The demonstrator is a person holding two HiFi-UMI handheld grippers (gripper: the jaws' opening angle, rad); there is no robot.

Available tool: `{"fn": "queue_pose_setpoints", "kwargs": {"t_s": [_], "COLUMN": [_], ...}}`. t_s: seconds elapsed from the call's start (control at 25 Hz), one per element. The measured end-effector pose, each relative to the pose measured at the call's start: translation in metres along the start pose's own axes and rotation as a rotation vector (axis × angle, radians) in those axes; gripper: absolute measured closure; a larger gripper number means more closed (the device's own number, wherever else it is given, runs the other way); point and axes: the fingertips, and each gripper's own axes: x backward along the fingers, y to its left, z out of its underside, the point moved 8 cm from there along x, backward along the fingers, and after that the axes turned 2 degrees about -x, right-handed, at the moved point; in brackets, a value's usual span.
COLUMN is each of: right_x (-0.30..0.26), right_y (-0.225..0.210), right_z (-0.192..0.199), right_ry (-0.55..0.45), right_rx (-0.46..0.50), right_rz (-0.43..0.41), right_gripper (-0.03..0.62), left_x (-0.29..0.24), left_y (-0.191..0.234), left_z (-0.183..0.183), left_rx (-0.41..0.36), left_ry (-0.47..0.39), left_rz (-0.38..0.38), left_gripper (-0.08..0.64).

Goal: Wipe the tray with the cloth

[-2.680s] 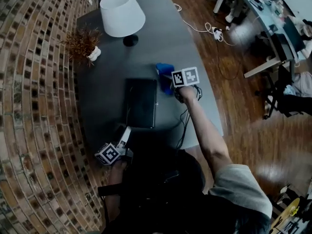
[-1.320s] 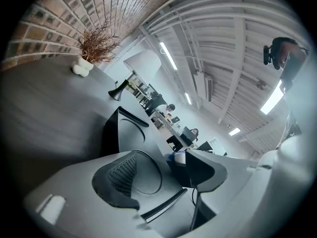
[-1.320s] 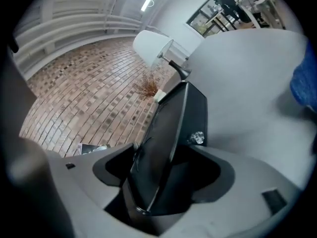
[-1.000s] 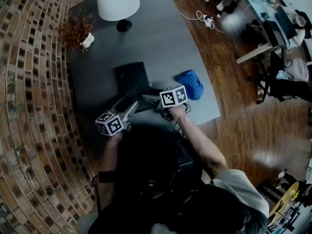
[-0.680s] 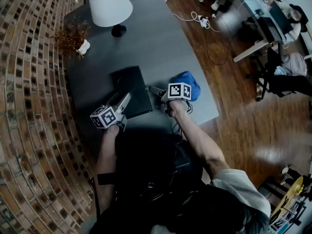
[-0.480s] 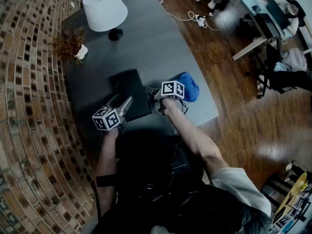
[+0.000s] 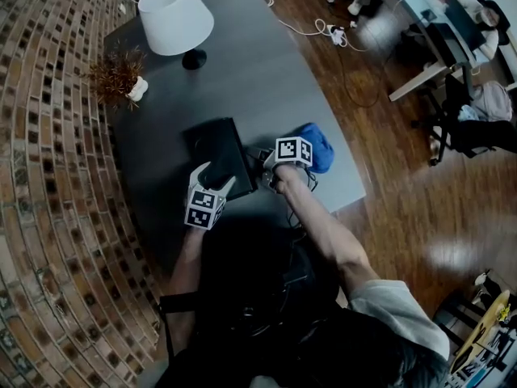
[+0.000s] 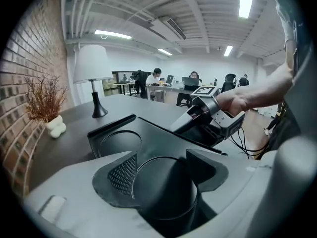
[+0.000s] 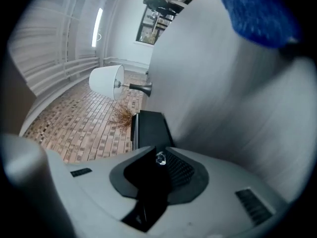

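- Two tongs are at work, both at the one black tray (image 7: 216, 148).
- The right tongs (image 9: 159, 155) have just been closing and are clenched on the tray's thin rim, at about 4 o'clock on the tray in the head view.
- The left tongs (image 8: 163, 162) are released and have just been opening. They stand apart over the tray's near end at about 6 o'clock, and no pad presses on it.
- The tray has two round recesses: one lies between the left tongs, the other recess (image 8: 115, 142) just beyond.
- One blue cloth (image 7: 317, 145) lies bunched on the grey surface (image 7: 266, 71) at the tray's 3 o'clock, just past the right tongs, and neither pair grips it.
- One white-shaded lamp (image 7: 174, 18) stands at the tray's 12 o'clock, well apart.
- One dried plant (image 7: 119, 69) in a white pot sits at about 10 o'clock, near the brick wall (image 7: 48, 176).
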Motion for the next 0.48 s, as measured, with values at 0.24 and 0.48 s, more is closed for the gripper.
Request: {"fn": "queue_pose_setpoints", "kwargs": {"t_s": [0.24, 0.48], "right_x": [0.052, 0.086], "right_y": [-0.017, -0.025], "right_z": [-0.034, -0.048], "right_ry": [-0.118, -0.191], "right_rx": [0.002, -0.033], "right_rz": [0.062, 0.087], "right_gripper": [0.529, 0.529], "left_x": [0.001, 0.001], "left_y": [0.001, 0.001], "left_z": [0.002, 0.002], "left_rx": [-0.008, -0.012], "left_ry": [-0.005, -0.002], "left_rz": [-0.007, -0.008], "left_gripper": [0.250, 0.253]}}
